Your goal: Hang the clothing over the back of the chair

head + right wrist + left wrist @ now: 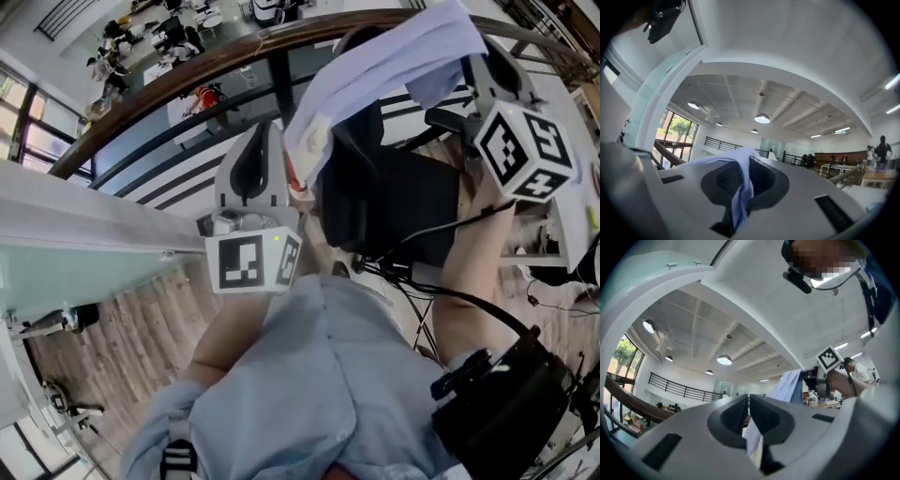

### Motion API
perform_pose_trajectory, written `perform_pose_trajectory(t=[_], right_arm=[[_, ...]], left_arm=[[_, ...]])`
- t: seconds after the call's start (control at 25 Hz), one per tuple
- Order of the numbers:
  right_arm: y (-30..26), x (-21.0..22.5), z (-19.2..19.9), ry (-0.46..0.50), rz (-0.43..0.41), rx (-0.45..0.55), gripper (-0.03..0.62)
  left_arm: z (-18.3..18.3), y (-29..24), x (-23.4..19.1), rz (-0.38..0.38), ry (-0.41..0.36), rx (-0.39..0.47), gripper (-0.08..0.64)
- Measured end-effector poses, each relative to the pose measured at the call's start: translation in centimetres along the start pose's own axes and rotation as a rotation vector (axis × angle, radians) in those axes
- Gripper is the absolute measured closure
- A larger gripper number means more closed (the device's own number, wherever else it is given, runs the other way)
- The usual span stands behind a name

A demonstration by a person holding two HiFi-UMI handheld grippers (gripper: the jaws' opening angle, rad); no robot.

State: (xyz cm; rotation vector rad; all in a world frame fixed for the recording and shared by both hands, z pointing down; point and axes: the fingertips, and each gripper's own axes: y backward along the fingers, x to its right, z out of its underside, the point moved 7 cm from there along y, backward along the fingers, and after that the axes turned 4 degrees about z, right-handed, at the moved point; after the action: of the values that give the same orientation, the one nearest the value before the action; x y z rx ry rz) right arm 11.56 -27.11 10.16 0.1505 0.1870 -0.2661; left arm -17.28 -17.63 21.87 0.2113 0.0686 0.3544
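Railing (187, 80) beyond; left tongs (274, 141), right tongs (473, 61) (clamped) stretch clothing (375, 75) above chair (403, 206).

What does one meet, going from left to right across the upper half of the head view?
windows → left gripper → clothing → right gripper; the chair overlaps the clothing, so it is left out.

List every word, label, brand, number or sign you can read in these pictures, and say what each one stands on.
No readable text in any view.
Left marker cube: black-and-white square patterns only, no letters or digits.
Right marker cube: the same, patterns only.
Clothing: no print visible.
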Motion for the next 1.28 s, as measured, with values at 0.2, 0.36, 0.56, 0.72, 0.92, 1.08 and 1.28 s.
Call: perform_pose_trajectory(t=[0.2,0.36,0.56,0.72,0.92,1.08,1.28], right_arm=[[3.6,-0.3,14.5,-0.103,0.019,-0.172,0.565],[5.2,-5.0,20.8,-0.124,-0.066,-0.237,0.565],[5.7,-7.9,22.6,-0.14,-0.132,-0.28,0.564],[5.3,-7.4,23.2,-0.135,-0.13,-0.304,0.565],[4.6,-6.7,23.1,-0.1,-0.141,-0.335,0.565],[4.8,-7.0,22.9,-0.067,-0.15,-0.352,0.565],[5.4,-6.6,22.3,-0.04,-0.161,-0.338,0.565]], left_arm=[[1.3,-0.2,0.9,-0.004,-0.01,-0.044,0.541],[2.8,0.6,1.5,-0.023,-0.009,-0.092,0.541],[4.1,2.5,2.5,-0.014,0.009,-0.102,0.541],[7.2,3.8,2.8,0.07,0.064,-0.125,0.482],[12.7,4.8,2.4,0.122,0.118,-0.209,0.264],[16.6,4.2,1.3,0.14,0.146,-0.258,0.255],[18.9,2.4,0.4,0.149,0.136,-0.269,0.255]])
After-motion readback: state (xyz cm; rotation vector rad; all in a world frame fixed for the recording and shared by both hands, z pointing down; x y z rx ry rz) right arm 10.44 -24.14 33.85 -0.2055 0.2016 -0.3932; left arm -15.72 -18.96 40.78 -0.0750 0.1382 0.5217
